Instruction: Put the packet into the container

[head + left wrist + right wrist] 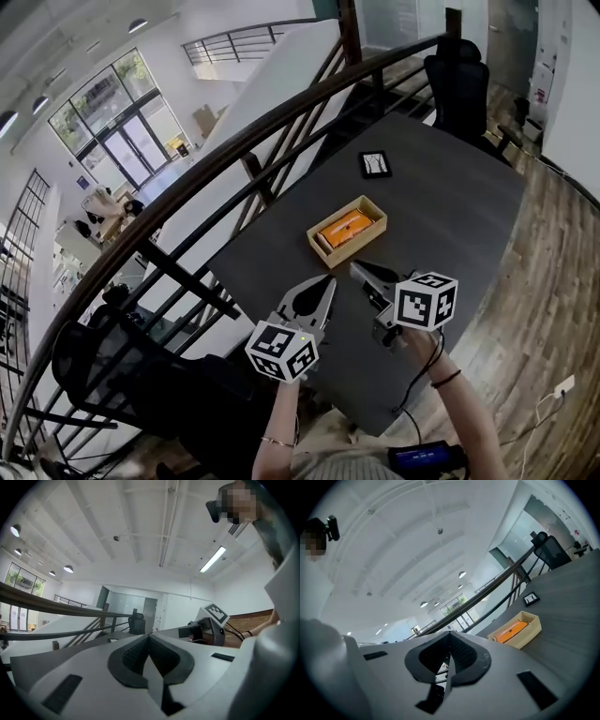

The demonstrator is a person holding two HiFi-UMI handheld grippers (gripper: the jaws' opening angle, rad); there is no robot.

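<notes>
An orange packet (341,228) lies inside the tan open-topped container (367,208) in the middle of the dark table (450,225). In the right gripper view the packet (512,632) and container (533,629) show ahead to the right. My left gripper (327,279) is held near the table's near-left edge, short of the container, with its jaws shut and nothing between them (149,637). To its right, my right gripper (354,268) also points toward the container, shut and empty (450,636). Both tilt upward, so their views show mostly ceiling.
A small black framed card (375,164) lies on the table beyond the container. A black office chair (462,82) stands at the far end. A dark stair railing (253,141) runs along the table's left side, with a drop beyond it. A cable (548,398) trails on the wooden floor at right.
</notes>
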